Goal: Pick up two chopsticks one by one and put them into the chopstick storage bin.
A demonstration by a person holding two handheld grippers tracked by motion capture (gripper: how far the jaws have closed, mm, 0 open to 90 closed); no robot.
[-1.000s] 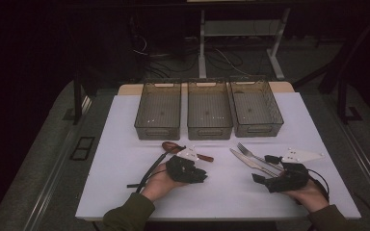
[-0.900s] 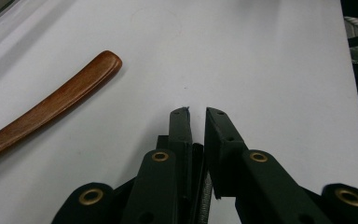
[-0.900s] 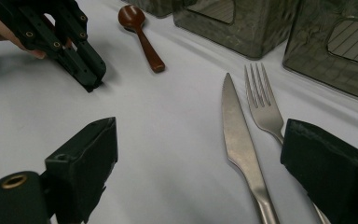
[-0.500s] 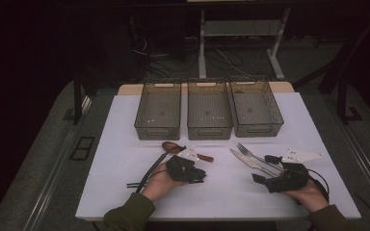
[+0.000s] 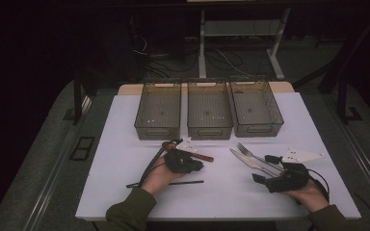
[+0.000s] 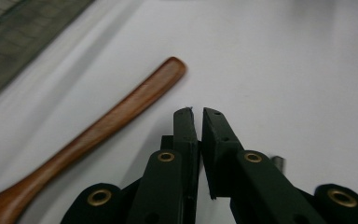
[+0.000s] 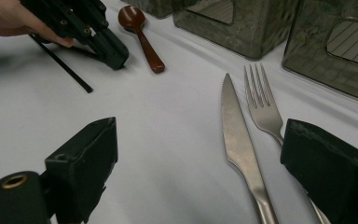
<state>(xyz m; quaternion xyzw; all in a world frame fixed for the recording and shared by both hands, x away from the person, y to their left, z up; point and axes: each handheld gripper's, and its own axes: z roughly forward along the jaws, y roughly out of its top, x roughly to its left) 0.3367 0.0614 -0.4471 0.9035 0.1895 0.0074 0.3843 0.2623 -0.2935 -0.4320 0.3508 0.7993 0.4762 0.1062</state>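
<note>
Dim room, white desk [image 5: 125, 163], and all three mesh bins [image 5: 208, 109] at the far edge look empty, so the sorting has barely started, with knife [image 7: 237, 135], fork [image 7: 262, 106] and black stick [image 5: 185, 182] all waiting. Left hand-held gripper [image 6: 196, 113] has just been closing, jaws nearly together on nothing, just beside the wooden spoon [image 6: 93, 130], which lies flat near the bins, long axis slanting, bowl toward the left bin and handle toward the knife. Right hand-held gripper [image 7: 196, 154] rests wide open over the knife and fork handles.

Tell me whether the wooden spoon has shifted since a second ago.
No. The wooden spoon lies where it did, just in front of the left bin.
</note>
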